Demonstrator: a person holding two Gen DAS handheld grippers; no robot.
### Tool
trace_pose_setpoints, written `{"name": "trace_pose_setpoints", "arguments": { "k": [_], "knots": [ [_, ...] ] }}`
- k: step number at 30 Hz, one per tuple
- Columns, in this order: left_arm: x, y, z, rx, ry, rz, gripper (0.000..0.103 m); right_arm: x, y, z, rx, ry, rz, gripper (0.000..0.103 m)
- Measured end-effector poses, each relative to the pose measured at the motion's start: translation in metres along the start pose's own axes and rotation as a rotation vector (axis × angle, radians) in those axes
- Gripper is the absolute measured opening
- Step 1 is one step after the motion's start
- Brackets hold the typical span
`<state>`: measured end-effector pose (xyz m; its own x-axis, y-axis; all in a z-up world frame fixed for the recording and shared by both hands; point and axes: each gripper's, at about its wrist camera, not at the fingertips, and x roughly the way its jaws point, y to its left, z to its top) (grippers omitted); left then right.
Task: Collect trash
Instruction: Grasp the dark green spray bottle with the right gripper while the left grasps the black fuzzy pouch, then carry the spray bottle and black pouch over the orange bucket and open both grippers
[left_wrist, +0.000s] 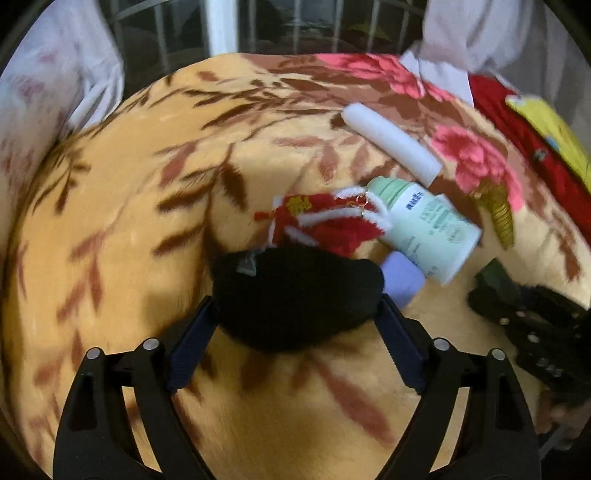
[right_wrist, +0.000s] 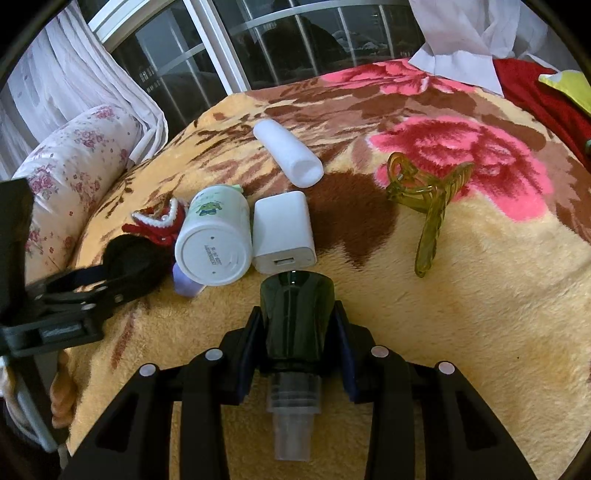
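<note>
Nearest the right wrist camera, at the bottom centre of its frame, the right gripper (right_wrist: 295, 332) is clamped on a dark green glossy bottle with a clear plastic spray neck (right_wrist: 294, 314), the pads pressing both its sides and the neck pointing back toward the lens. Just above it on the yellow floral plush blanket (right_wrist: 461, 314) lie a white rectangular charger block (right_wrist: 282, 230) and, touching its left side, a white cylindrical bottle with a pale green label (right_wrist: 216, 236). A white foam tube (right_wrist: 288, 157) rests further up, and an amber translucent hair claw clip (right_wrist: 428, 199) sits to the right, well apart. In the left wrist view, slightly blurred, the left gripper (left_wrist: 297, 317) stands wide with a black soft cloth bundle (left_wrist: 295, 295) between its fingers; whether the pads press it cannot be told. A red and white knitted ornament (left_wrist: 325, 221) touches the bundle's upper edge, and a lavender rounded object (left_wrist: 402, 280) peeks out at its right.
</note>
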<state>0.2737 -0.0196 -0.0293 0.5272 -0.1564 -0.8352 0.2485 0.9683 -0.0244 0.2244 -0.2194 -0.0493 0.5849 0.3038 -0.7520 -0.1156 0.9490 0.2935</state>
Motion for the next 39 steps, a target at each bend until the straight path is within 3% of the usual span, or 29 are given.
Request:
{"name": "trace_pose_setpoints", "arguments": {
  "k": [4,7,13,18,26,35,39],
  "knots": [
    [0.011,-0.003,0.011,0.058,-0.028,0.050,0.084,0.001,-0.001,0.001,0.005,0.003,0.008,0.037],
    [0.020,-0.001,0.016,0.053,-0.027,0.079,0.077,0.001,-0.001,0.001,0.005,0.003,0.007,0.037],
    [0.019,0.008,0.020,0.003,-0.056,0.038,0.065,0.002,-0.001,0.001,0.002,0.003,0.004,0.037],
    [0.002,0.009,0.011,-0.023,-0.082,0.032,0.062,0.002,-0.001,0.001,0.005,0.002,0.008,0.037],
    [-0.065,0.007,-0.042,-0.117,-0.153,0.005,0.062,-0.006,-0.002,0.002,0.017,-0.022,0.025,0.037],
    [-0.143,-0.027,-0.120,-0.107,-0.267,0.015,0.062,-0.065,0.023,-0.016,-0.053,-0.093,0.047,0.037],
    [-0.157,-0.041,-0.151,-0.096,-0.266,-0.015,0.062,-0.102,0.038,-0.040,-0.090,-0.116,0.080,0.037]
  ]
}}
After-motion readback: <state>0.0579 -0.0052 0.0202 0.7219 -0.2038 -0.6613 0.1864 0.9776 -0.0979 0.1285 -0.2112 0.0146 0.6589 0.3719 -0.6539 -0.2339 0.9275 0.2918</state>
